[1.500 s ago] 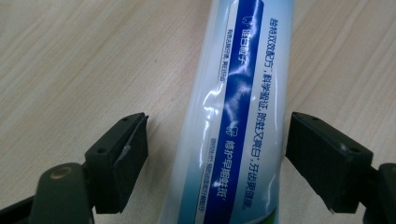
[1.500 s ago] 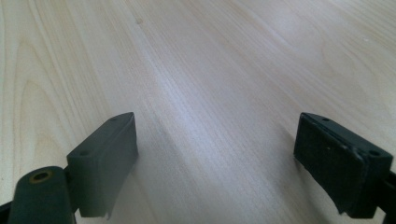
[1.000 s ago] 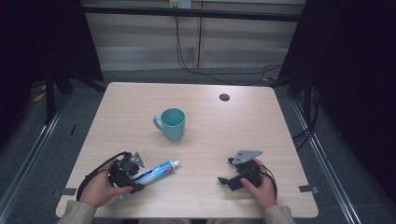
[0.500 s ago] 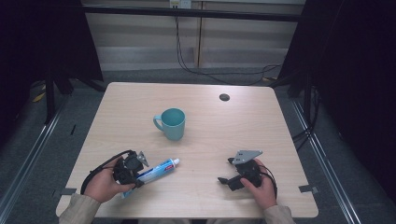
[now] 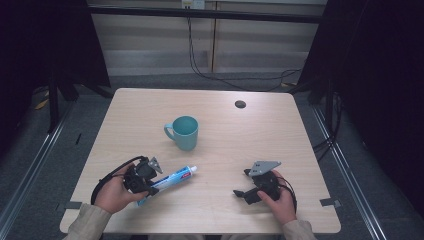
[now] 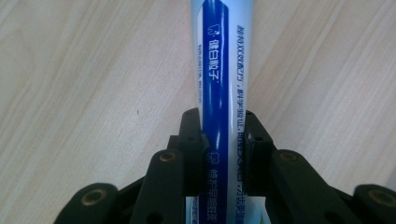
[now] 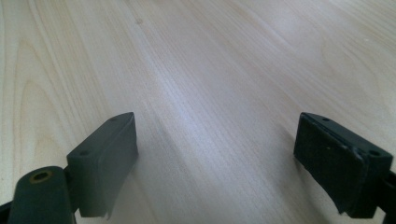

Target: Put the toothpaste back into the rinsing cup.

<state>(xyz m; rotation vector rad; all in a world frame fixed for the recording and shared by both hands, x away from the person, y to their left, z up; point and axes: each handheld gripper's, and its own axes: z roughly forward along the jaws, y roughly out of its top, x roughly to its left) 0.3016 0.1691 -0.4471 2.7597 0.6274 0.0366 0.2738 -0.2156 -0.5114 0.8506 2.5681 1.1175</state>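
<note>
Toothpaste tube (image 5: 169, 179), flat on my table (image 5: 300, 150) at 7 o'clock from the teal mug (image 5: 183, 132); my left gripper (image 6: 223, 140) has just clamped it; right gripper (image 5: 244, 183) spread, empty.

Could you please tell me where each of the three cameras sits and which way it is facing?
High view: above the person's side of the table, looking forward and down; both hands, left gripper and right gripper show.
Left gripper view: on the left gripper, looking along its jaws, clamped on the toothpaste tube.
Right gripper view: on the right gripper, looking low across bare tabletop between open jaws.
Shared: high and left gripper views both show the tube.
</note>
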